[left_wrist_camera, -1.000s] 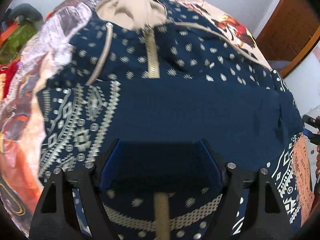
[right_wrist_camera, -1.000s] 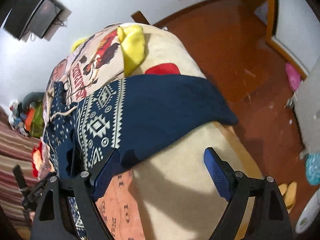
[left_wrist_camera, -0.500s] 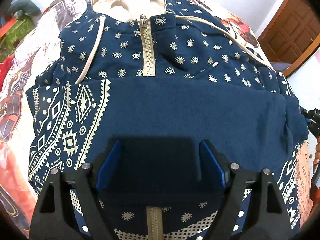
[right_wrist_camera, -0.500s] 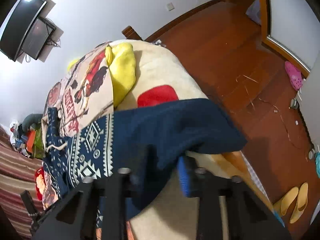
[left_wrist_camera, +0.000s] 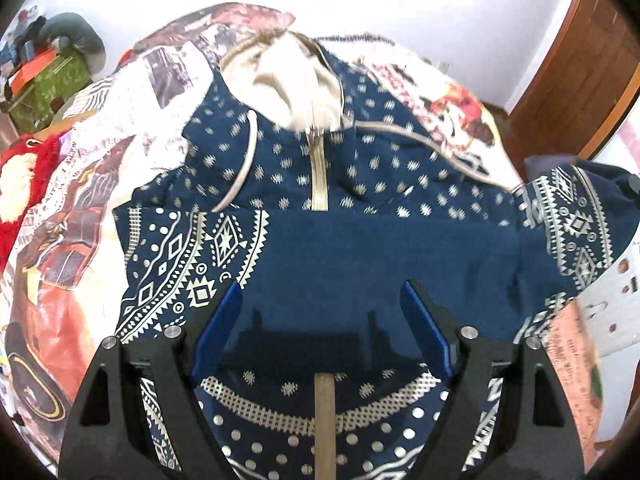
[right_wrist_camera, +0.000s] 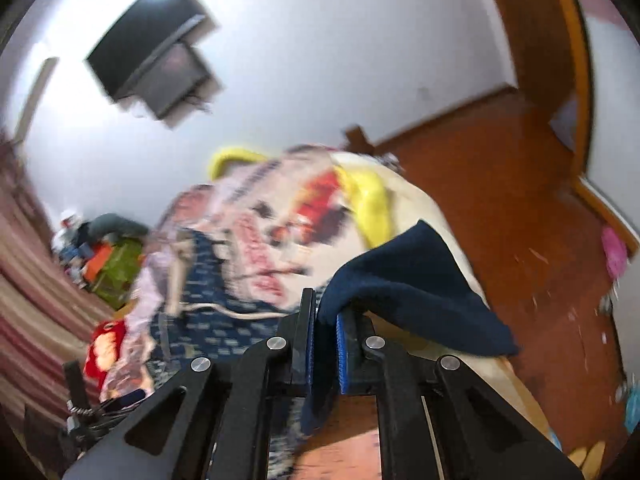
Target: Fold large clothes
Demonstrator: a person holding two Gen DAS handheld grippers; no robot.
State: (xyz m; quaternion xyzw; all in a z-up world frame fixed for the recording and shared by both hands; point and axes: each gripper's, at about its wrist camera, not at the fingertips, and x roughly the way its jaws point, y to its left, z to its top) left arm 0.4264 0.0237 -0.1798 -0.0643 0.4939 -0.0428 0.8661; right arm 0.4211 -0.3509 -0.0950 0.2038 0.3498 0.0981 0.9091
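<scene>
right gripper (right_wrist_camera: 324, 354) is clamped tight on a navy sleeve (right_wrist_camera: 412, 292), blue pads pinching the cloth w/ the loose cuff end flopping out past the fingers, raised off the bed's edge. left gripper (left_wrist_camera: 320, 322) is spread wide, nothing between the fingers, hovering just above the hoodie (left_wrist_camera: 360, 184); can't tell if the tips touch the fabric. hoodie lies face up on the bed (left_wrist_camera: 80, 208), zip (left_wrist_camera: 319, 176) running up its middle and the cream-lined hood (left_wrist_camera: 292, 84) at the far end. across the hoodie's chest, just below the zip, lies a folded-over sleeve (left_wrist_camera: 340, 256) w/ white geometric print at its left part. at the hoodie's right edge the other sleeve rises off the bed, patterned part showing (left_wrist_camera: 576, 224). a red plush thing (left_wrist_camera: 24, 176) sits well left of the hoodie, and a yellow item (right_wrist_camera: 368, 196) lies beyond it near the bed's far end. right wrist view is motion-blurred.
</scene>
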